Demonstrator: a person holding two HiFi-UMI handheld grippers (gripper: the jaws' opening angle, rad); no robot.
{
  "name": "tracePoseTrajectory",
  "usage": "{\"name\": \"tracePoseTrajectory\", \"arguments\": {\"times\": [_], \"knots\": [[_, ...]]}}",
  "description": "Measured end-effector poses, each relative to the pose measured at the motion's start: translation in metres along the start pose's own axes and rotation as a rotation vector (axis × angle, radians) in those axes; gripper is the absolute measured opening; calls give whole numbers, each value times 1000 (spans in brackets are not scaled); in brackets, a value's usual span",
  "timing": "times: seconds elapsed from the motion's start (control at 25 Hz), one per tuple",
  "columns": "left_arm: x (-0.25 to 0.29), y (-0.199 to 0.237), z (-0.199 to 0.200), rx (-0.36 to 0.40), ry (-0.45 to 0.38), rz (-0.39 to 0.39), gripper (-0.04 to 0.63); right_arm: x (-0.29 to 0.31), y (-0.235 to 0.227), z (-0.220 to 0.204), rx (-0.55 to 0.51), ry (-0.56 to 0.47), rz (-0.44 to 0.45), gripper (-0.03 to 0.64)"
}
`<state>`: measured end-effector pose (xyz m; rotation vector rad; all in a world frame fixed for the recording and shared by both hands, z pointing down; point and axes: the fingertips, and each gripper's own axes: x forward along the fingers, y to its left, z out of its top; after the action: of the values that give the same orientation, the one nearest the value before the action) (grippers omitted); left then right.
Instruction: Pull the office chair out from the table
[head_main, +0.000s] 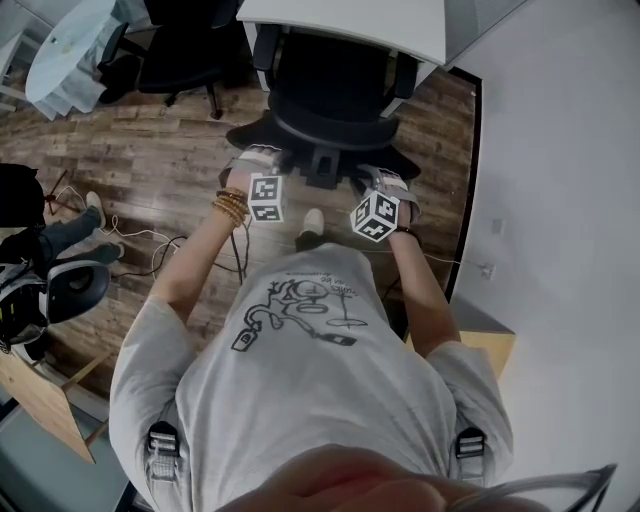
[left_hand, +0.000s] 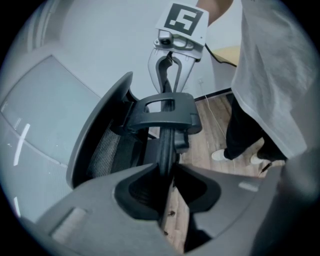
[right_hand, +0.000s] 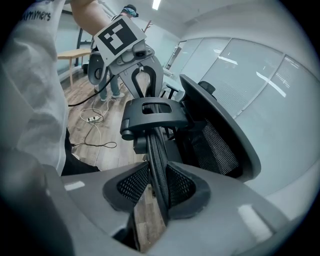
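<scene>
A black office chair (head_main: 335, 80) stands with its seat tucked under the white table (head_main: 350, 25). I stand behind it. My left gripper (head_main: 262, 160) is shut on the left end of the chair's thin black headrest rim (head_main: 330, 135), and my right gripper (head_main: 385, 180) is shut on its right end. In the left gripper view the pads (left_hand: 145, 187) pinch the rim edge-on, with the right gripper (left_hand: 170, 65) at the far end. In the right gripper view the mesh pads (right_hand: 182, 187) clamp the same rim, and the left gripper (right_hand: 142, 75) shows opposite. The mesh backrest (right_hand: 220, 130) curves away below.
A white wall (head_main: 560, 200) runs close on the right. A second black chair (head_main: 185, 50) and a round white table (head_main: 70, 45) stand at the back left. Cables (head_main: 150, 240) lie on the wooden floor, and a person's legs (head_main: 50, 235) show at the left.
</scene>
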<state>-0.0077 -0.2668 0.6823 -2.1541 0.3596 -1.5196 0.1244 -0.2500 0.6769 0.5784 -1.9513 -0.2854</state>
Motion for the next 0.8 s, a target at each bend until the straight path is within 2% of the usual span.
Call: {"name": "tracePoseTrajectory", "arguments": {"times": [0.6, 0.8], "knots": [[-42, -58, -7, 3, -16, -2, 103, -30, 67, 19, 14, 5, -10, 114], [-66, -105, -3, 10, -29, -3, 103, -49, 116, 21, 22, 20, -20, 115]]}}
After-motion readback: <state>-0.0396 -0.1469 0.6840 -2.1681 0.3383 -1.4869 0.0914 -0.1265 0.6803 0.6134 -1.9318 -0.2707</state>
